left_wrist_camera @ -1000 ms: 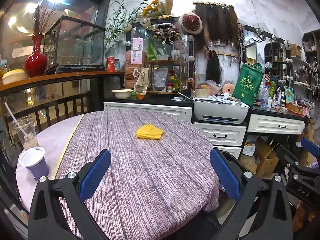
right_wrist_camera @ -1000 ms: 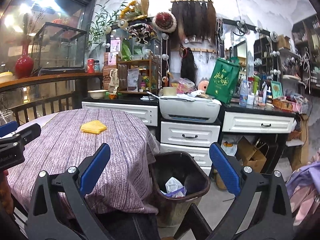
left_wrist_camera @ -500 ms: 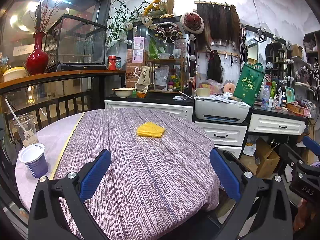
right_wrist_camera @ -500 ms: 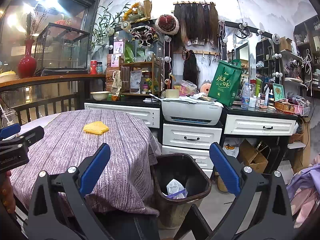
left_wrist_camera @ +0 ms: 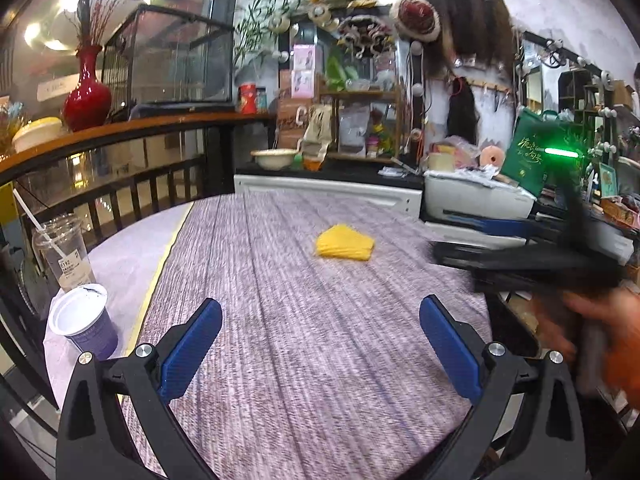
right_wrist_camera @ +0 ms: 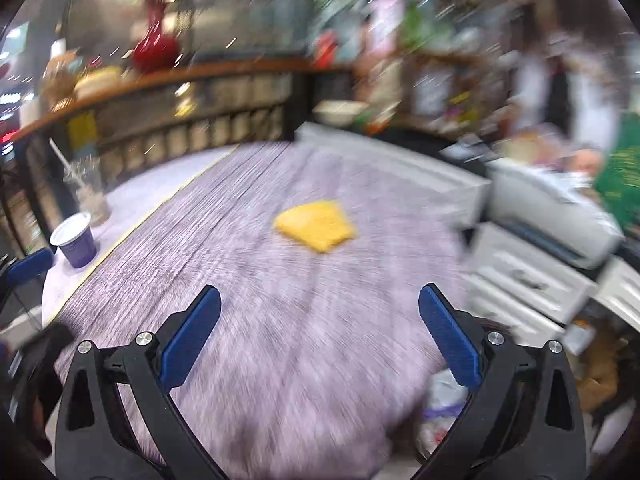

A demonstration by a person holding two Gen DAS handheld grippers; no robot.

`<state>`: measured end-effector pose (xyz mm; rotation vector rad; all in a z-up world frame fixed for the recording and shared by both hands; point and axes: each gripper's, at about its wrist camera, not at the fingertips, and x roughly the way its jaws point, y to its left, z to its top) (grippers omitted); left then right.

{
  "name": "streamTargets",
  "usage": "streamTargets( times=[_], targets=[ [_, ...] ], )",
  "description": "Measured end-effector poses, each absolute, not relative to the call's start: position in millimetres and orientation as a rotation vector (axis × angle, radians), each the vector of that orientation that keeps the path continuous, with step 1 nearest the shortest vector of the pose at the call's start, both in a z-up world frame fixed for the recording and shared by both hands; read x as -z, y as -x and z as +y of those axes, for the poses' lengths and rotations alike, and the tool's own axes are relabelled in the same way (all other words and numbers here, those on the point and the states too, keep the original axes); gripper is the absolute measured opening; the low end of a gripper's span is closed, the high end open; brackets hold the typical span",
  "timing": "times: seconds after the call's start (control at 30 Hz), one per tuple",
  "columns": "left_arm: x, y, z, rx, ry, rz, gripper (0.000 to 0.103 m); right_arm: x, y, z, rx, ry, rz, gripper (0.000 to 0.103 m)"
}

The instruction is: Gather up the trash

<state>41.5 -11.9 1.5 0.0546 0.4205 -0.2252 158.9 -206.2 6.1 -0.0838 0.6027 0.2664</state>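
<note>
Two cups sitting at table edge: lidded purple cup (left_wrist_camera: 82, 328), clear straw cup (left_wrist_camera: 62, 254) nearly drained. Both grippers (left_wrist_camera: 320, 354) (right_wrist_camera: 319, 350) gaping, pinching nothing. Blurring badly in right view.

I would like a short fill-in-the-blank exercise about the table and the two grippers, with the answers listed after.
1. The folded cloth on the table is ____ in colour.
2. The purple cup stands ____ the clear plastic cup that holds a straw.
3. Both the left gripper and the right gripper are ____, holding nothing.

Answers: yellow; beside; open
</note>
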Motion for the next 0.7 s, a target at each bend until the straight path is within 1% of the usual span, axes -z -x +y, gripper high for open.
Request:
streamTargets(
  times=[0.07,0.17,0.2,0.27,0.33,0.47,0.53,0.57,0.6,0.63,0.7],
  targets=[
    [0.7,-46.4,-7.6,0.213,-0.060,0.443,0.098,7.8,-216.3,-177.8,-0.303,0.141,0.684,0.098],
    [5.2,-51.7,-2.5,0.204,-0.053,0.469,0.098,30.3,-276.3,-148.0,-0.328,0.208,0.759,0.097],
    [6.9,-52.9,-2.1,0.206,-0.051,0.478,0.098,36.5,-292.4,-140.5,-0.328,0.231,0.783,0.095],
    [9.3,-56.5,-0.6,0.205,-0.046,0.498,0.098,50.0,-326.4,-130.7,-0.328,0.240,0.849,0.081],
    [11.2,-58.4,0.5,0.210,-0.042,0.505,0.098,57.1,-349.3,-126.5,-0.346,0.223,0.910,0.079],
    [14.1,-62.6,2.0,0.212,-0.033,0.522,0.098,65.7,-365.4,-122.1,-0.313,0.268,0.928,0.076],
    [15.7,-66.2,1.0,0.217,-0.026,0.535,0.098,65.1,-368.7,-121.8,-0.320,0.275,0.923,0.070],
    [16.5,-67.0,0.1,0.218,-0.025,0.540,0.098,64.4,-370.9,-122.4,-0.319,0.276,0.924,0.062],
    [17.3,-67.5,-0.8,0.221,-0.022,0.546,0.098,63.3,-372.8,-123.4,-0.312,0.279,0.923,0.050],
    [18.2,-68.1,-1.4,0.225,-0.019,0.552,0.098,63.4,-373.3,-125.1,-0.307,0.284,0.920,0.045],
    [18.9,-69.4,-3.2,0.228,-0.020,0.557,0.098,62.2,-373.8,-127.5,-0.298,0.306,0.904,0.025]
  ],
)
